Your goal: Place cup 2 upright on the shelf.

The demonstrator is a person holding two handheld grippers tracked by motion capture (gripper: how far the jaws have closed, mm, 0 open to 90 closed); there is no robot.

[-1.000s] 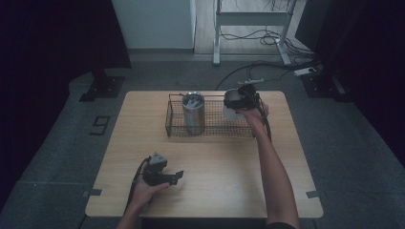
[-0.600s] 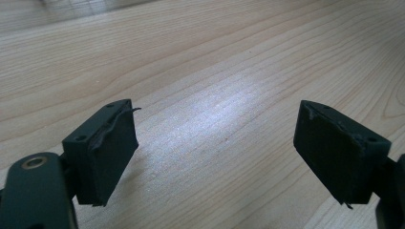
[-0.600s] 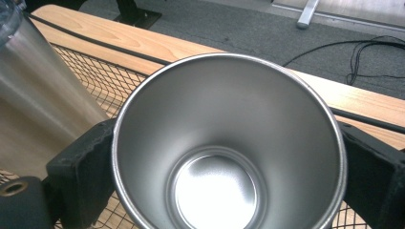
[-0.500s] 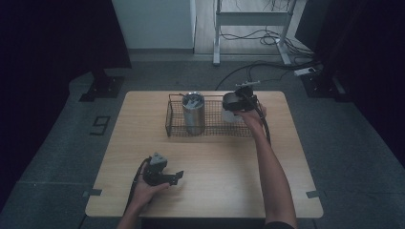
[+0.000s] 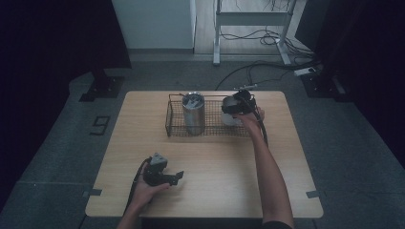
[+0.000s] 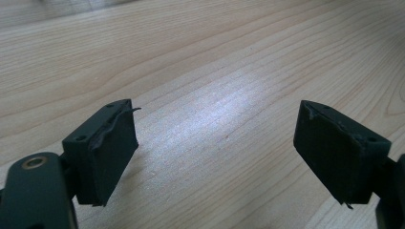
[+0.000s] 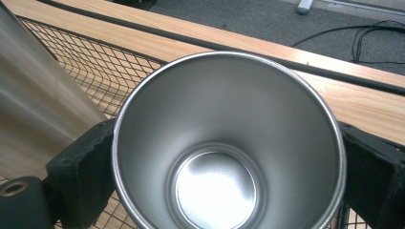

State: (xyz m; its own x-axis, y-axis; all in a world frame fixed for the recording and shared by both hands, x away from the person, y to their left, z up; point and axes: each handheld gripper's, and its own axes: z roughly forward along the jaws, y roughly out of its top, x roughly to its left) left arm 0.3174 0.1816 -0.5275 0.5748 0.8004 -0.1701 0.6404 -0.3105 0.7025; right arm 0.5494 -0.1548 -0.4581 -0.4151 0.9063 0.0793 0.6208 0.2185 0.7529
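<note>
Over the far right part of the wooden table (image 5: pixel 286 157), in the high view, the right gripper (image 5: pixel 237 106) has sunk since a second ago and now sits lower, inside the right end of the wire basket (image 5: pixel 176 129), with the steel cup (image 5: pixel 230 116) under it. The cup stood higher above the basket rim in the earlier picture. The left gripper (image 5: pixel 165 174) lies where it lay then, near the front left of the table. I count one basket, two steel cups and two grippers; the second, taller cup (image 5: pixel 194 113) stands upright in the basket's middle, well apart from the left gripper. The right forearm stretches straight out across the table from the bottom edge, the hand bent down over the gripper. The left hand (image 5: pixel 145 191) rests low on the table behind its gripper, wrist flat.

In the left gripper view, two black pads (image 6: pixel 107 152) stand wide apart with bare wood grain between them; nothing is held.

In the right gripper view, the camera looks straight down into the steel cup (image 7: pixel 224 157), its bright bottom showing. The black jaws press on its outer wall from either side, clamped on it. The basket mesh (image 7: pixel 95 71) lies behind and below, and the side of the taller cup (image 7: pixel 33 100) rises at the left, just beside.
</note>
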